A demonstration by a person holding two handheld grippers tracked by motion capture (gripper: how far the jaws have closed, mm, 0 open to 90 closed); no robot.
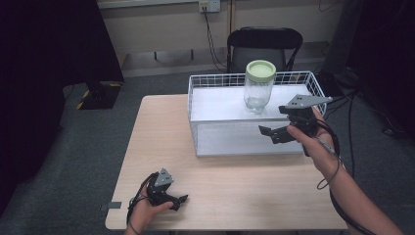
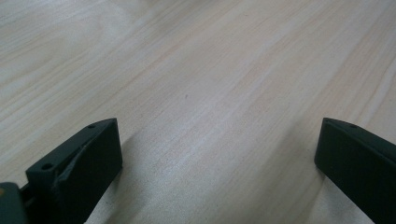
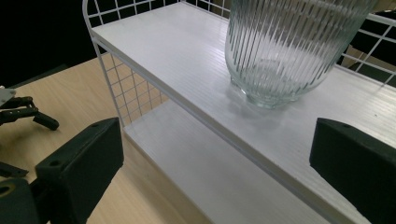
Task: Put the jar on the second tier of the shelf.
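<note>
Your right gripper (image 1: 275, 133) hung just in front of the wire basket (image 1: 205, 81) at the table's (image 1: 235, 191) far right, its jaws wide apart and empty, aimed at the jar (image 1: 258, 88). The jar stood upright on the basket's white upper shelf (image 3: 187, 51), near the far edge, its green lid (image 1: 261, 70) on. It was ribbed glass, so likely stiff, fairly heavy, slick and breakable; you would probably do best to take it across the lower body, jaws square to the ribs, rather than by the lid. Your left gripper (image 1: 177, 201) rested near the table's near-left corner, jaws also spread, nothing between them but bare wood.
</note>
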